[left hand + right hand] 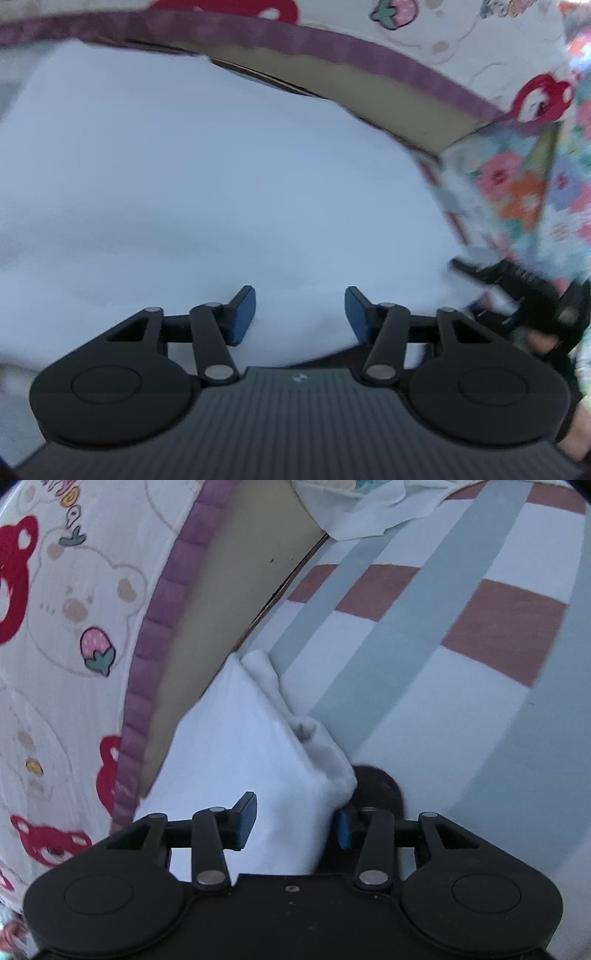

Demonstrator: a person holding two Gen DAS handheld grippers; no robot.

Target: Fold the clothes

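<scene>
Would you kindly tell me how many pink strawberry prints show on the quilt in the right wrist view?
1: a pink strawberry print left of centre on the cream bear-patterned quilt, beside its purple border. Others may lie outside the view.

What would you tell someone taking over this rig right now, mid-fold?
Left claw: open, empty, over the white garment.
Right claw: open, astride the garment's bunched edge, not clamped.
The garment lies by the purple-trimmed bear quilt, on checked cloth. The right claw also shows at the garment's right edge in the left view.
Done: how many folds are made cannot be told.
Left: grip the edge and finish folding.
</scene>
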